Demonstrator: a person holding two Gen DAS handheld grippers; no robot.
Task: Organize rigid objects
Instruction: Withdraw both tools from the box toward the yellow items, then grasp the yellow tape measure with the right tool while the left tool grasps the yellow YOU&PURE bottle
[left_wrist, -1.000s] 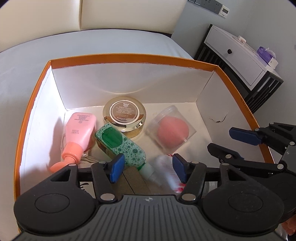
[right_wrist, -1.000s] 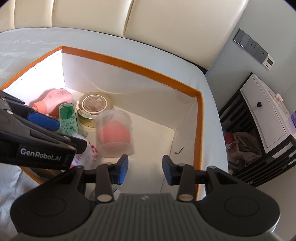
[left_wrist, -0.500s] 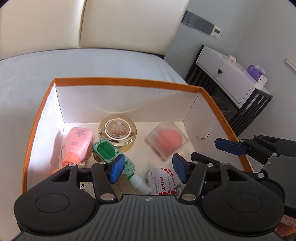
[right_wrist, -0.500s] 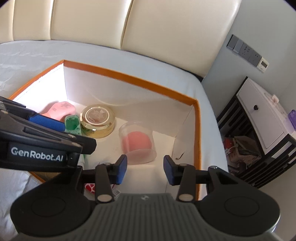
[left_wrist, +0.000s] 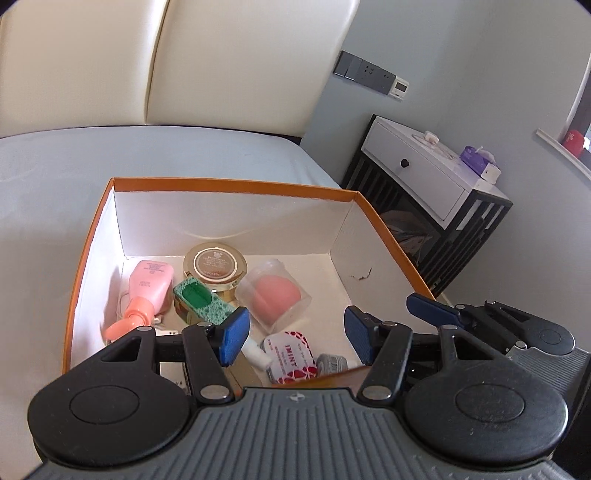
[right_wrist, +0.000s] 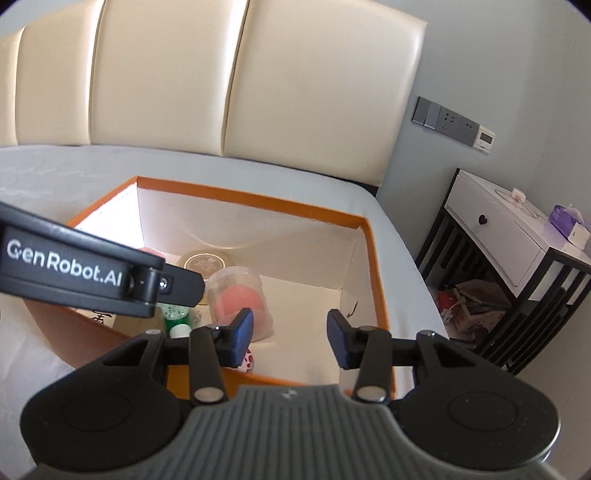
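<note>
An orange box (left_wrist: 229, 185) with a white inside sits on the bed. In it lie a pink bottle (left_wrist: 147, 291), a gold round compact (left_wrist: 216, 263), a green bottle (left_wrist: 201, 301), a clear case with a pink sponge (left_wrist: 273, 293), a red-and-white IMINT tin (left_wrist: 291, 354) and a small grey jar (left_wrist: 332, 363). My left gripper (left_wrist: 291, 334) is open and empty above the box's near edge. My right gripper (right_wrist: 290, 338) is open and empty above the near right part of the box (right_wrist: 380, 295). The sponge case (right_wrist: 238, 295) lies just beyond its left finger.
The box rests on a grey bed sheet (left_wrist: 55, 173) in front of a cream padded headboard (left_wrist: 229, 62). A black-and-white nightstand (left_wrist: 424, 177) stands to the right, with a purple tissue pack (left_wrist: 476, 158) on it. Wall switches (right_wrist: 450, 123) are behind.
Both grippers have pulled back and risen away from the box, so the box looks smaller and farther. Both stay open and empty. The objects in the box have not moved.
</note>
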